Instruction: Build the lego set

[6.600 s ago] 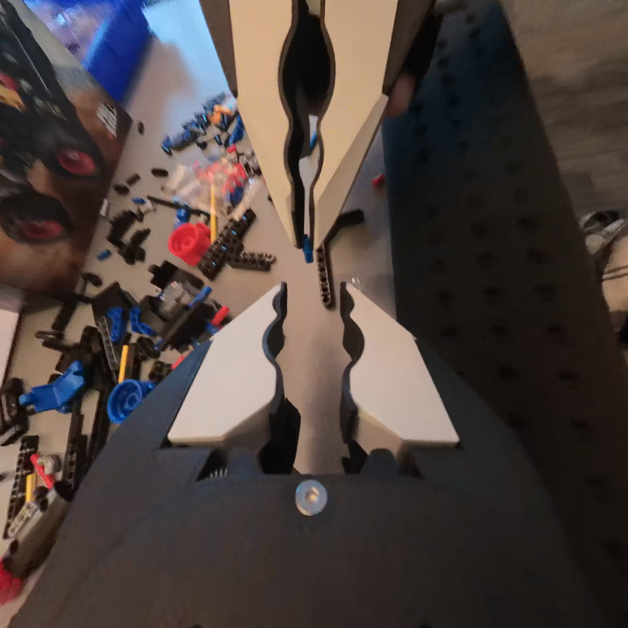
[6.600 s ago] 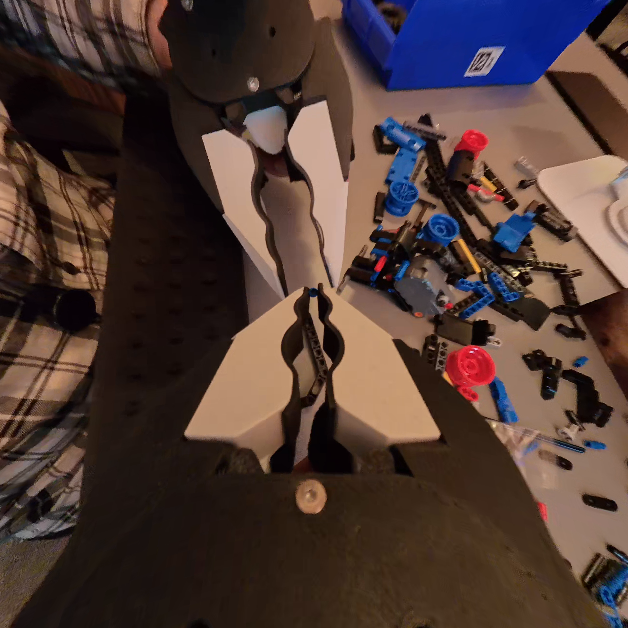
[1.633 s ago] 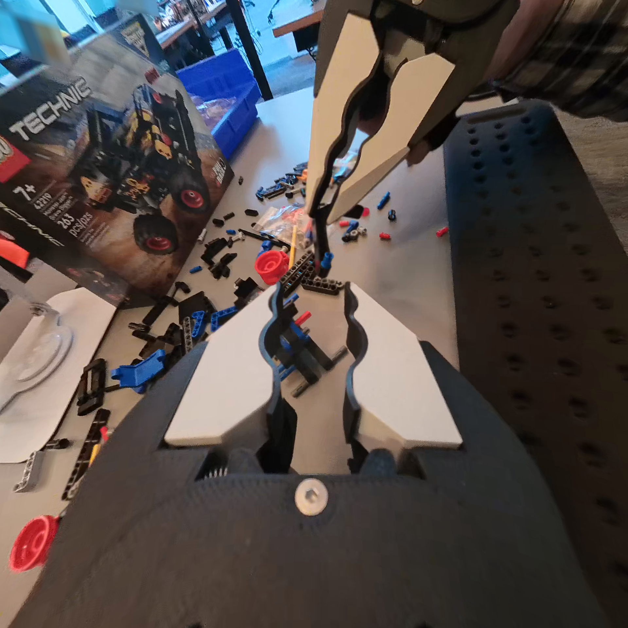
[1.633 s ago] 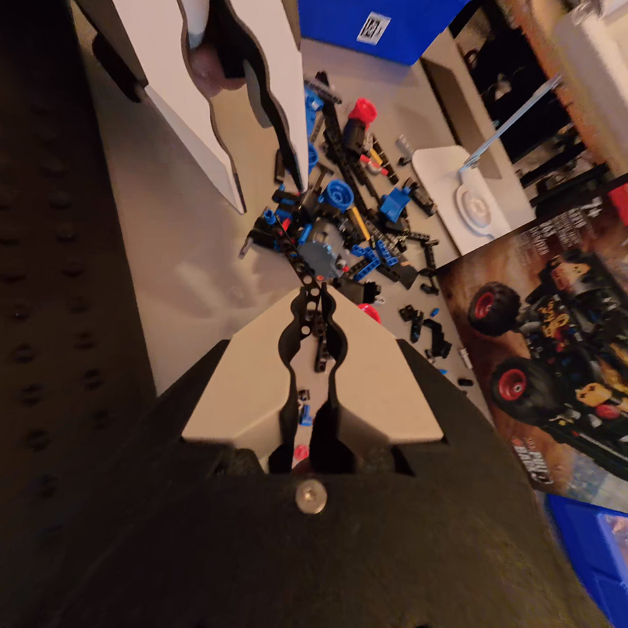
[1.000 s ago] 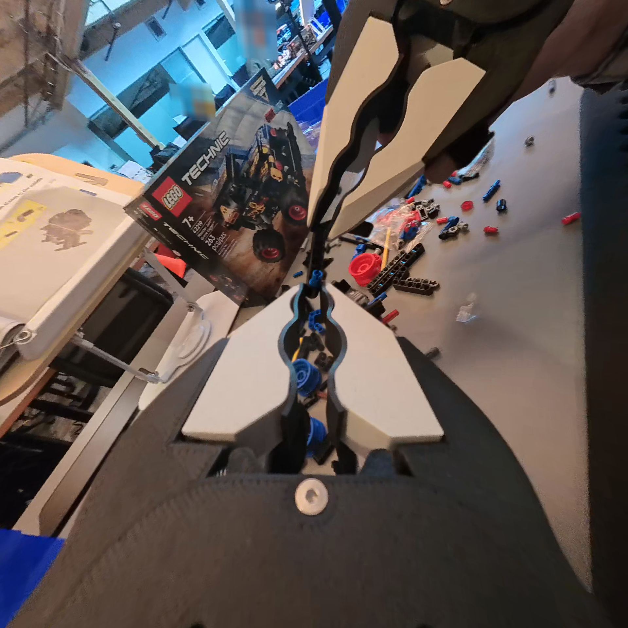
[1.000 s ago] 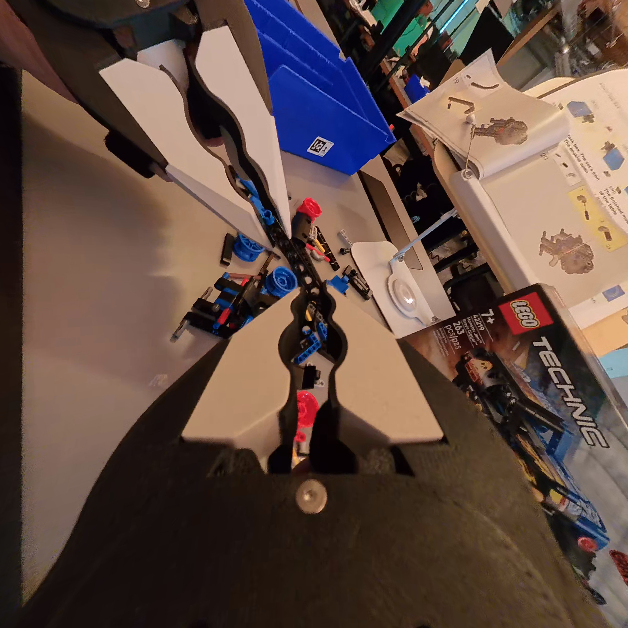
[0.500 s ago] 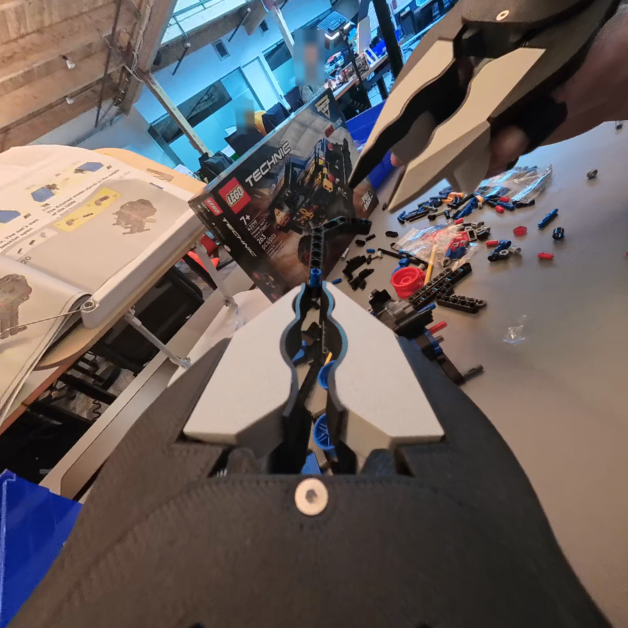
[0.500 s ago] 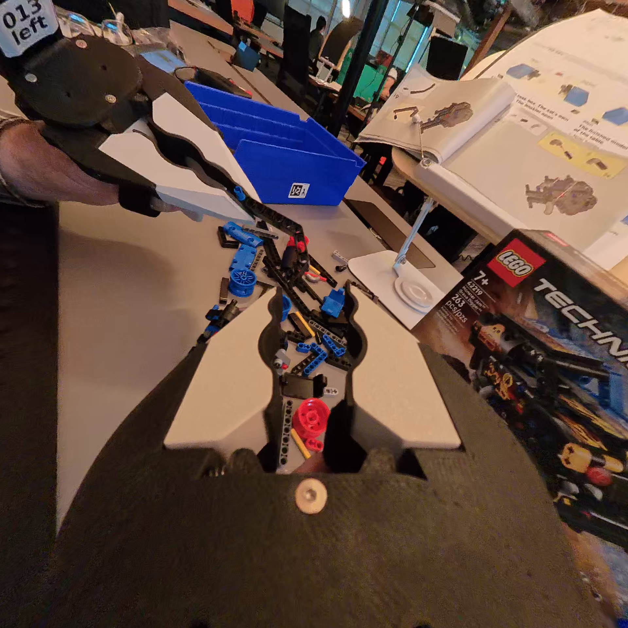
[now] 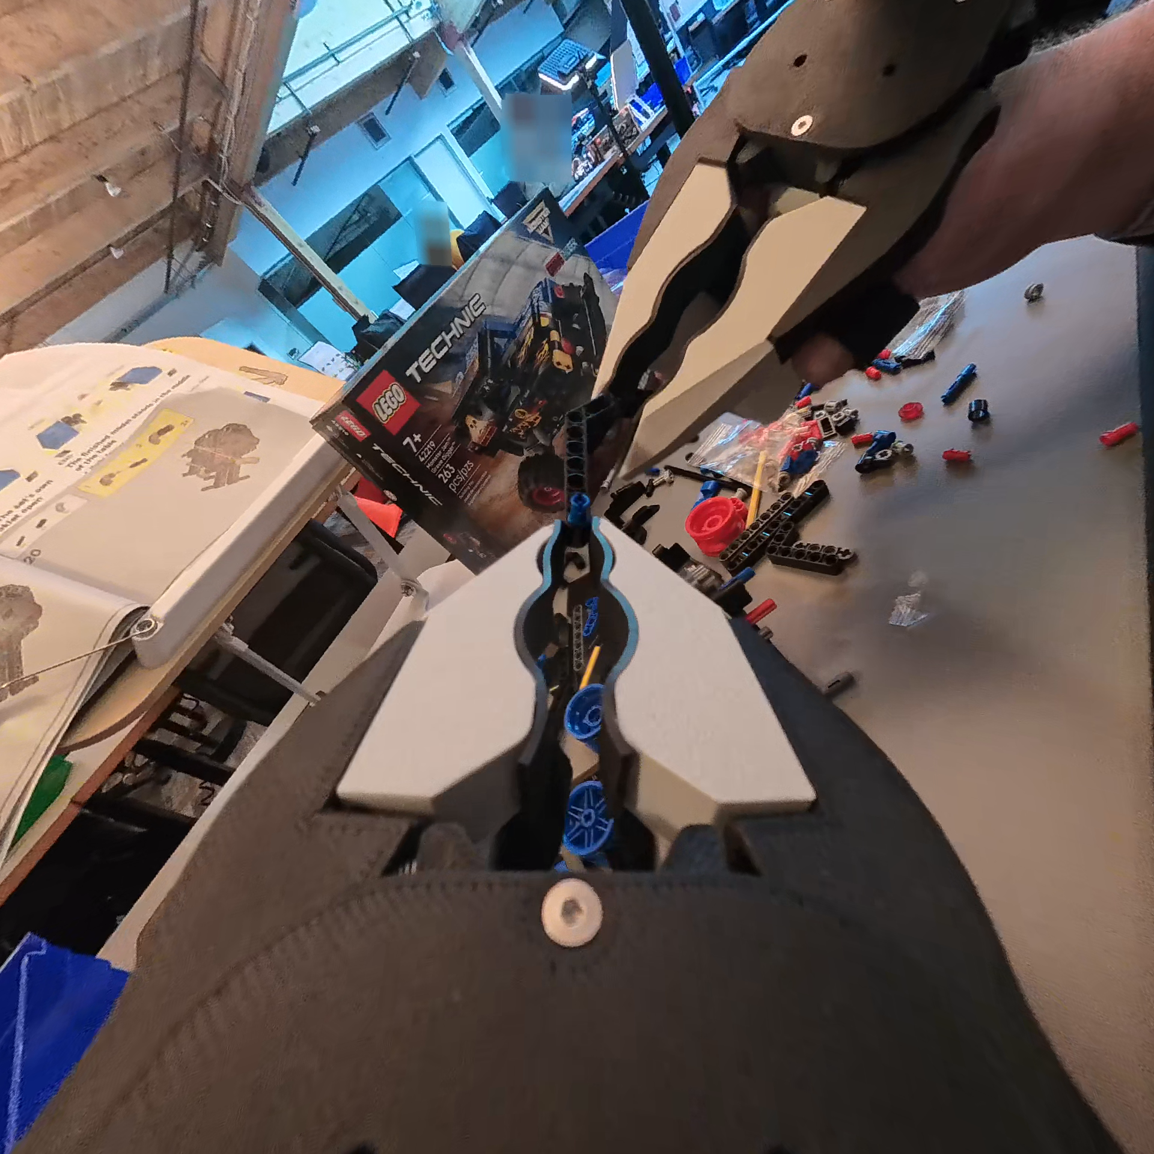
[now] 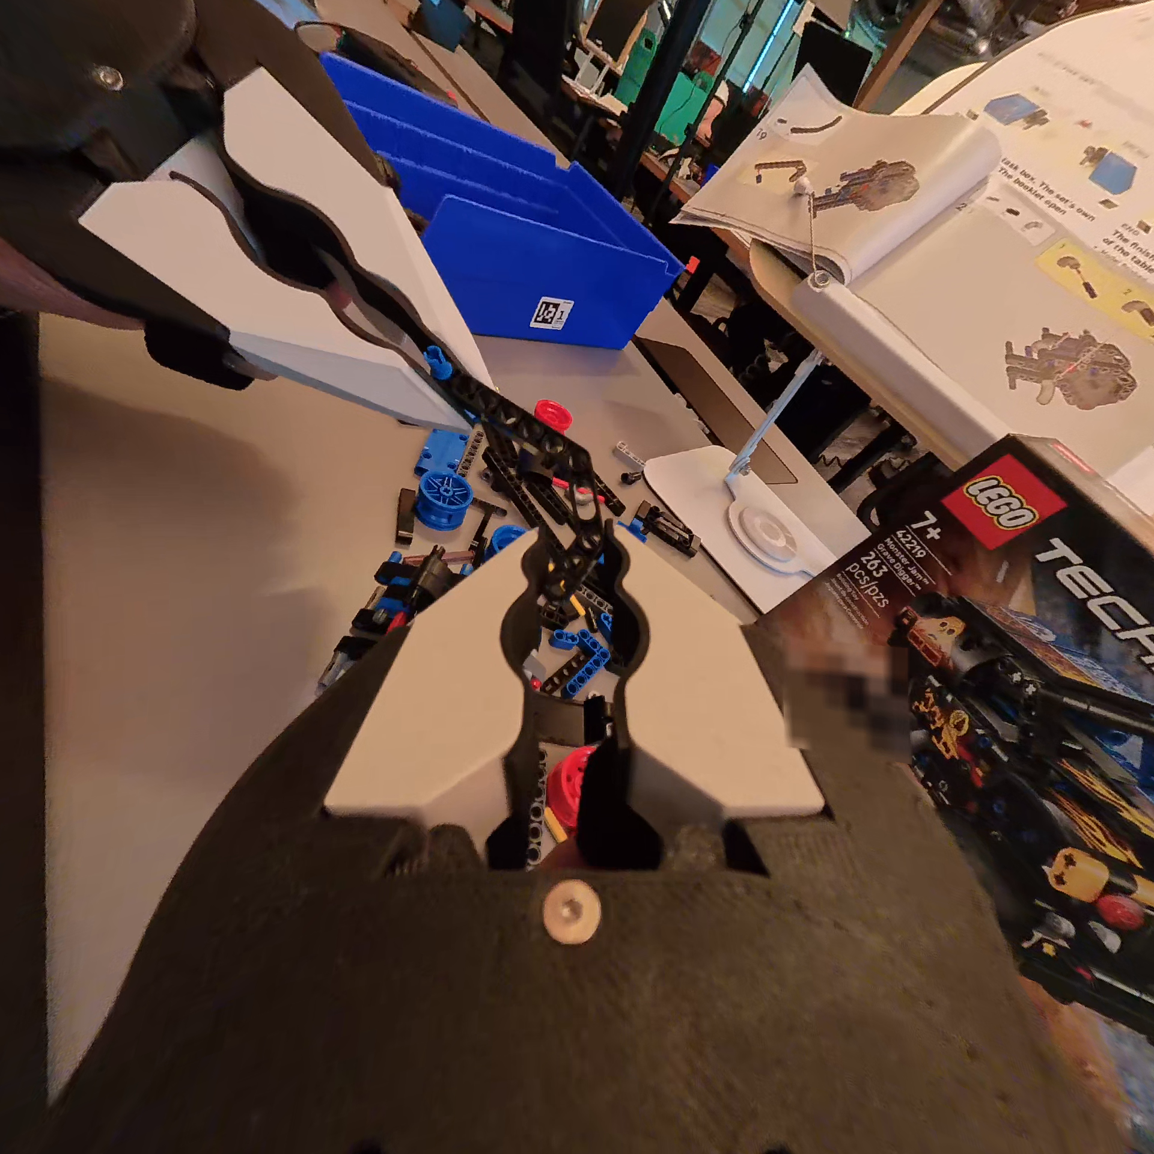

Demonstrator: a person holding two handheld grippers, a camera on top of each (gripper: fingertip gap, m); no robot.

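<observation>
Above the grey table (image 9: 999, 655), left wrist view: your left gripper (image 9: 577, 537) has its jaws pressed on the lower end of a black angled beam (image 9: 576, 449), where a blue pin (image 9: 578, 507) sits; the beam rises to your right gripper (image 9: 615, 399), which meets its bent upper end. Loose parts, among them a red wheel hub (image 9: 715, 523), lie beyond.

Right wrist view: your right gripper (image 10: 577, 546) pinches the beam's (image 10: 531, 437) short arm; the left gripper (image 10: 459, 390) clamps the far end by the pin (image 10: 438, 362). Treat the beam as light, stiff, smooth plastic: it is likely to pivot in a tip grip, so hold flat faces near the holes.
</observation>
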